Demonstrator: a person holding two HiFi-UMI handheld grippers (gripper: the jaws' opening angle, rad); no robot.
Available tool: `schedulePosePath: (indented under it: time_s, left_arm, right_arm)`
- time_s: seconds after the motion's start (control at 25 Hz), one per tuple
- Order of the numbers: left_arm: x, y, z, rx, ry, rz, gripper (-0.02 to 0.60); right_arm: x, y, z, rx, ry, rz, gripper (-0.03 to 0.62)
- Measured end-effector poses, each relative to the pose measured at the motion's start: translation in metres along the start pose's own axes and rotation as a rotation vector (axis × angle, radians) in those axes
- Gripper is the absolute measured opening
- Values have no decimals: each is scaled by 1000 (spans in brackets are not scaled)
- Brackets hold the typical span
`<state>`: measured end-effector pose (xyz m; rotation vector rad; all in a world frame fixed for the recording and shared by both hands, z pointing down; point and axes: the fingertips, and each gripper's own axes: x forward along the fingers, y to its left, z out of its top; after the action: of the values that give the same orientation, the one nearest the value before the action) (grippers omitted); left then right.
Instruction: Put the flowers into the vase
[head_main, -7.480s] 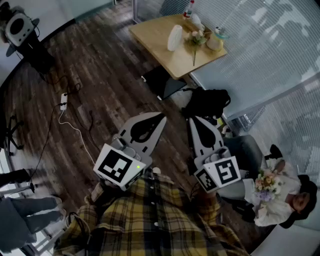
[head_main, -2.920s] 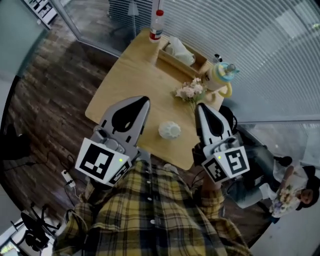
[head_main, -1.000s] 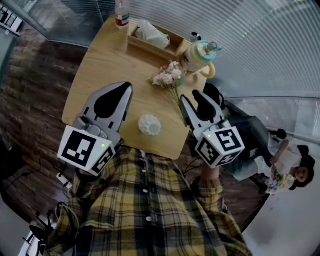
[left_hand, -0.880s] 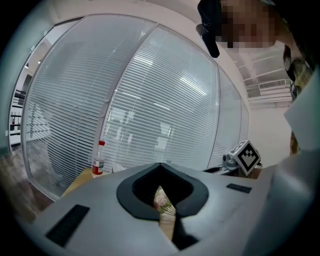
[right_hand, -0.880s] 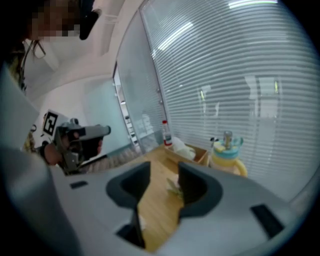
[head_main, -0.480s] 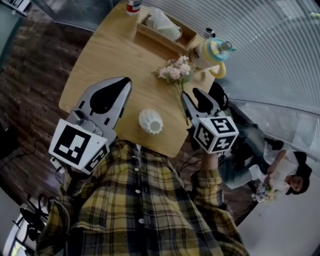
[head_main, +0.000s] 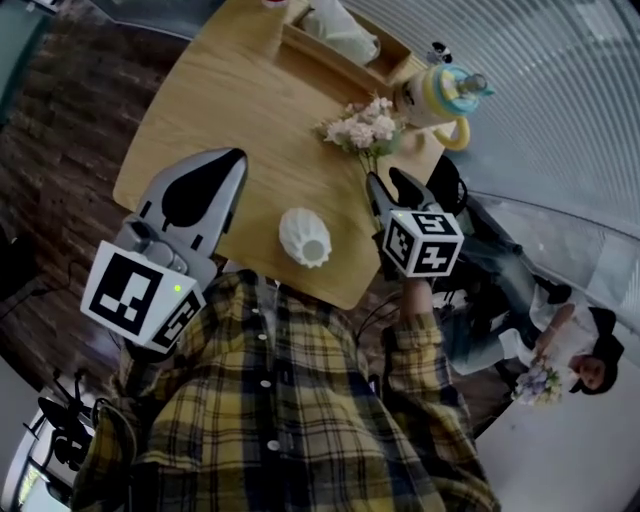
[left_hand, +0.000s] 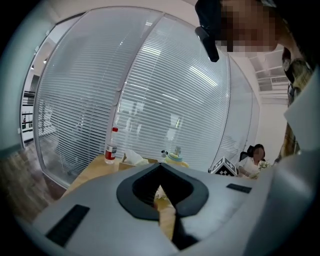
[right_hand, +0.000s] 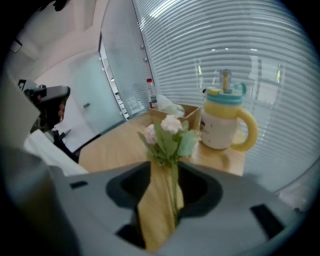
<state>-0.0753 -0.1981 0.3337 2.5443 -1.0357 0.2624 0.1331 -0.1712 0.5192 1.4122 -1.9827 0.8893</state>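
The vase (head_main: 305, 238) is set near the surface's (head_main: 200, 110) near edge. The flowers (head_main: 365, 125) are laid beyond it to the right, just beside the cup (head_main: 442, 95); a box (head_main: 335, 57) is placed behind them at the far edge.

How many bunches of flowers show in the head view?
2. One bunch lies on the table beside the cup; a second bunch is held by the seated person at lower right.
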Motion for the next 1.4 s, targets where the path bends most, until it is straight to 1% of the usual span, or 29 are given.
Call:
schedulePosePath:
  time_s: [0.12, 0.28, 0.52, 0.72, 0.92, 1.24, 1.28, 1.4]
  left_arm:
    - [-5, 0, -1, -2, 7, 7, 8]
    - [1, 3, -10, -10, 19, 11, 8]
    - [0, 3, -21, -31, 32, 20, 8]
    - [-3, 3, -24, -39, 27, 29, 8]
    - [-7, 3, -21, -39, 21, 37, 9]
    - [-5, 2, -22, -39, 24, 37, 9]
    - [-4, 1, -22, -39, 23, 35, 8]
    - [-4, -2, -21, -37, 21, 31, 8]
  right_arm:
    - [7, -4, -9, 10, 20, -6, 156]
    - [24, -14, -19, 3, 47, -8, 156]
    - [45, -17, -27, -33, 90, -12, 156]
    - [58, -17, -31, -70, 134, -21, 156]
    - [63, -20, -35, -82, 152, -49, 156]
    - [65, -22, -37, -75, 152, -51, 155]
    - [65, -23, -37, -77, 152, -52, 151]
    - [64, -24, -37, -85, 156, -56, 110]
